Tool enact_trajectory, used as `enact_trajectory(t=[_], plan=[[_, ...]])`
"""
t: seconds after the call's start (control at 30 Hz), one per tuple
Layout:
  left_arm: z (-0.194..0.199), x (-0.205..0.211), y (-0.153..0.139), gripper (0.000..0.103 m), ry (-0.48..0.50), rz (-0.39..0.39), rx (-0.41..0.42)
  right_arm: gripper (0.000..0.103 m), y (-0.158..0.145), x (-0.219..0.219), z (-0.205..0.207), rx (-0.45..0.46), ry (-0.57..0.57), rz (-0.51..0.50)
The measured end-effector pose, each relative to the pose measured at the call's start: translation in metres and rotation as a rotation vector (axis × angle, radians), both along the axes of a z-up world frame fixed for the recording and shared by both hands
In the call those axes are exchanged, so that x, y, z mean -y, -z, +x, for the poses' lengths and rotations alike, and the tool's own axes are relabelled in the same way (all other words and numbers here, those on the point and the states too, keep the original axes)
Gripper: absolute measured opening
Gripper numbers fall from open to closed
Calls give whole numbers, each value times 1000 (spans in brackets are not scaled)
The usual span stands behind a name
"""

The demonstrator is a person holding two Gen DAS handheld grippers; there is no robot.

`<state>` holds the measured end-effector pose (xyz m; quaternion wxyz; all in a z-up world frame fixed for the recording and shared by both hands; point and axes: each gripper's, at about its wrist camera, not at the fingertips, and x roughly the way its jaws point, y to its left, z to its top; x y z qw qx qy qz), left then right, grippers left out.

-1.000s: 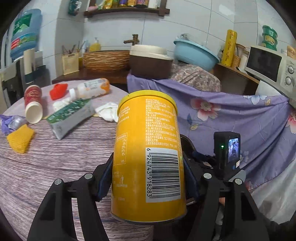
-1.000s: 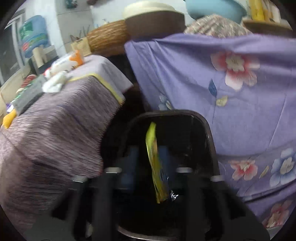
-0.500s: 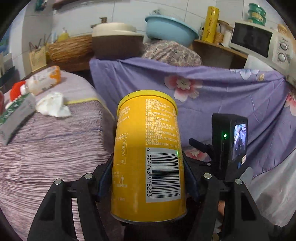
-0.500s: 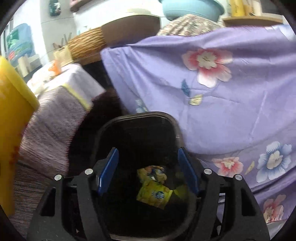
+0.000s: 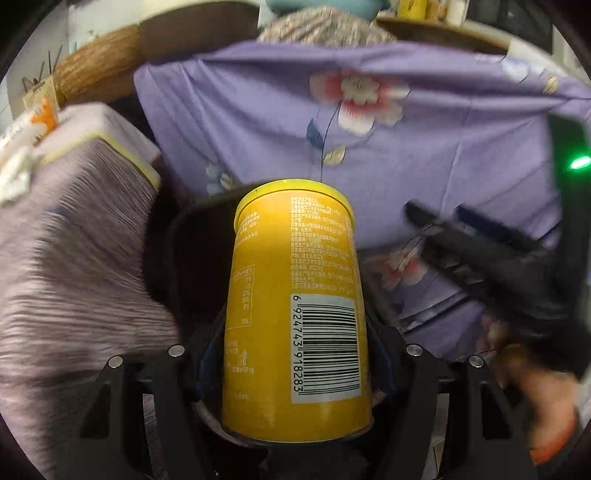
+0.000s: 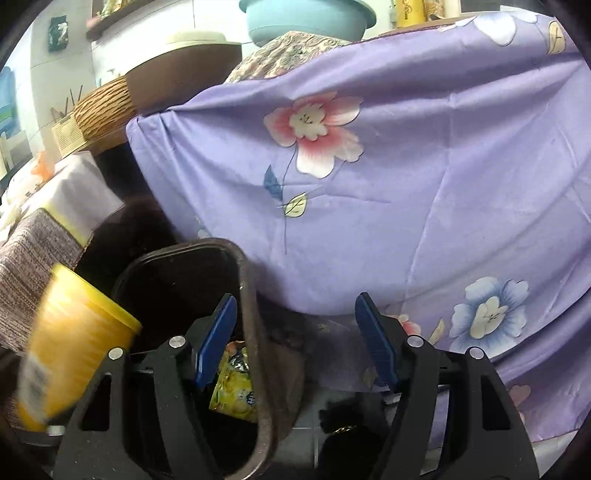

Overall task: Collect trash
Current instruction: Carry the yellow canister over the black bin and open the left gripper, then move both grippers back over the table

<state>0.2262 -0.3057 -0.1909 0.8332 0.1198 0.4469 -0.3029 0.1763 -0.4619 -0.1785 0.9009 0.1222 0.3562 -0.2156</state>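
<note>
At frame centre my left gripper (image 5: 295, 354) is clamped low on the tall yellow cardboard canister with barcode label (image 5: 295, 317), above the dark plastic bin (image 6: 255, 369). It looks light, stiff, smooth; mid-body grip suits. Lower right, my right gripper (image 6: 297, 343) stands apart, empty.

It looks like a home kitchen: tiled wall (image 6: 66, 55), a basin (image 6: 306, 18), a basket (image 6: 103, 107), a flowered cloth (image 6: 406, 166), a bin (image 6: 255, 332).

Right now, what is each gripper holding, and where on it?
Left gripper clamps the yellow can by its lower sides. Right gripper is open, holding nothing.
</note>
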Motion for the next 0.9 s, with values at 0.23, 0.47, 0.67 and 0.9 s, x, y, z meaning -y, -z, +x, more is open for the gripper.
enact_trajectory(t=[0.23, 0.47, 0.67, 0.9], plan=[[18, 8, 29, 71, -6, 60, -49, 67, -2, 0, 1, -1, -9, -10], [6, 1, -5, 92, 0, -11, 14, 67, -9, -1, 4, 13, -6, -36], [-26, -28, -78, 94, 10, -173, 143, 67, -38, 0, -3, 61, 11, -62], [-51, -86, -139, 98, -96, -200, 330, 80, -95, -41, -7, 184, -77, -102]])
